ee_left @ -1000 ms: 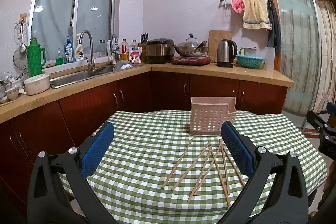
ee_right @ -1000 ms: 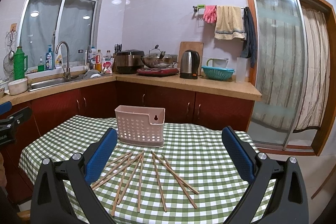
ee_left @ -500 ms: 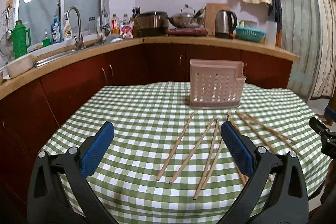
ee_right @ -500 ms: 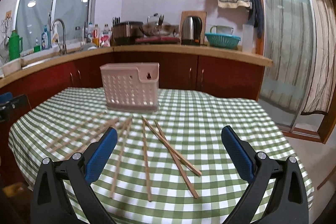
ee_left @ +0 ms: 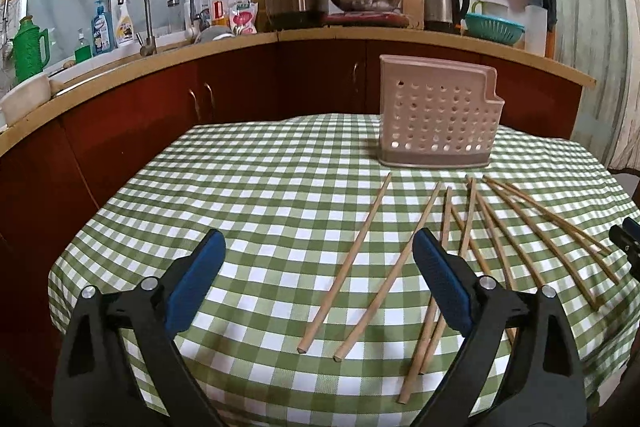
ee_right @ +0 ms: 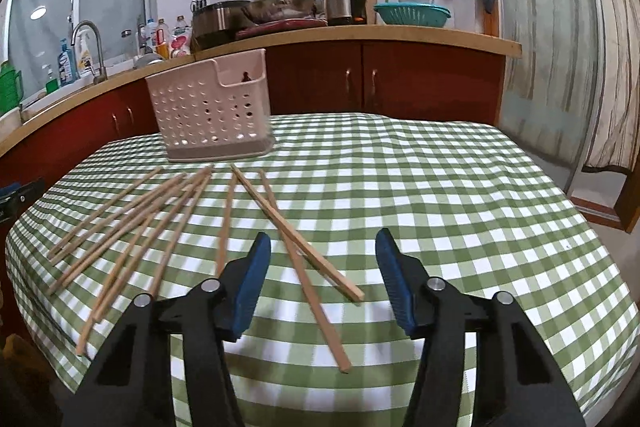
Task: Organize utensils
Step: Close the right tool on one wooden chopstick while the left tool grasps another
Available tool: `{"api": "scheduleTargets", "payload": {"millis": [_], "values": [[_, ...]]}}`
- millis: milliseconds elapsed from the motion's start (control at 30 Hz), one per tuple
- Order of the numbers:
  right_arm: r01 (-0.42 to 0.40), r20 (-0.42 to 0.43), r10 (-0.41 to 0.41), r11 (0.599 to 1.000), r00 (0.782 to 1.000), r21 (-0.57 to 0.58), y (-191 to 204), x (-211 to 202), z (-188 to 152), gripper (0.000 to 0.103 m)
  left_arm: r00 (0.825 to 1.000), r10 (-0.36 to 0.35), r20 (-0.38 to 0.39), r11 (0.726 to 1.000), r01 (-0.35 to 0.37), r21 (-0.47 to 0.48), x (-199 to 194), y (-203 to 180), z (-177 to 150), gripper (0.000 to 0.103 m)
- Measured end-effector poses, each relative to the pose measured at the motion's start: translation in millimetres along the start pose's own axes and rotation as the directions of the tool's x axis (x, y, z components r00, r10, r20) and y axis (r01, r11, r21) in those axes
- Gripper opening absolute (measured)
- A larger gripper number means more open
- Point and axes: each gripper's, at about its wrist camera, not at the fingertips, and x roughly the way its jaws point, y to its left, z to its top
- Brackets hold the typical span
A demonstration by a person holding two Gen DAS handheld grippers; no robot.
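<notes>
Several wooden chopsticks point(ee_left: 476, 227) lie fanned out on the green checked tablecloth point(ee_left: 260, 187), in front of a pink perforated utensil holder point(ee_left: 436, 119). My left gripper point(ee_left: 320, 259) hangs low over the cloth, its jaws wide and starting to close. The near ends of the two leftmost chopsticks point(ee_left: 348, 263) lie between its pads, untouched. My right gripper point(ee_right: 322, 259) is closing, jaws about half apart. Two crossed chopsticks point(ee_right: 296, 247) lie between its blue pads point(ee_right: 250, 283), which do not press on them. The holder point(ee_right: 208, 107) stands behind the other chopsticks point(ee_right: 132, 227).
A kitchen counter point(ee_left: 320, 35) runs behind the table with a sink tap point(ee_left: 140, 11), pots, a kettle point(ee_left: 444, 3) and a teal basket point(ee_right: 412, 13). A sliding glass door point(ee_right: 540, 27) is at the right. The table's rounded edge point(ee_right: 600, 327) drops off close by.
Both grippers have come down and forward to the chopsticks, so the table now fills the views. The right jaws have narrowed a lot, the left only slightly.
</notes>
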Motion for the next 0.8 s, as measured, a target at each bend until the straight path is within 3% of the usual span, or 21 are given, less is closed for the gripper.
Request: {"api": "scheduleTargets", "payload": {"millis": [300, 500, 667, 800], "values": [[0.011, -0.071, -0.011, 1.0, 0.997, 0.005, -13, 21, -14, 0.035, 1.0, 0.01, -0.019, 1.0, -0.009, 0.011, 10, -5, -1, 0.088], [-0.009, -0.104, 0.009, 1.0, 0.995, 0.004, -14, 27, -22, 0.019, 0.999, 0.009, -0.035, 1.0, -0.009, 0.011, 13, -5, -4, 0.088], [-0.019, -0.099, 0.017, 1.0, 0.995, -0.016, -10, 24, -22, 0.008, 0.999, 0.007, -0.038, 1.0, -0.006, 0.009, 14, -4, -6, 0.088], [-0.031, -0.074, 0.028, 0.999, 0.997, -0.037, -2, 18, -20, 0.006, 0.999, 0.003, -0.046, 1.0, -0.003, 0.011, 16, -3, -9, 0.088]]}}
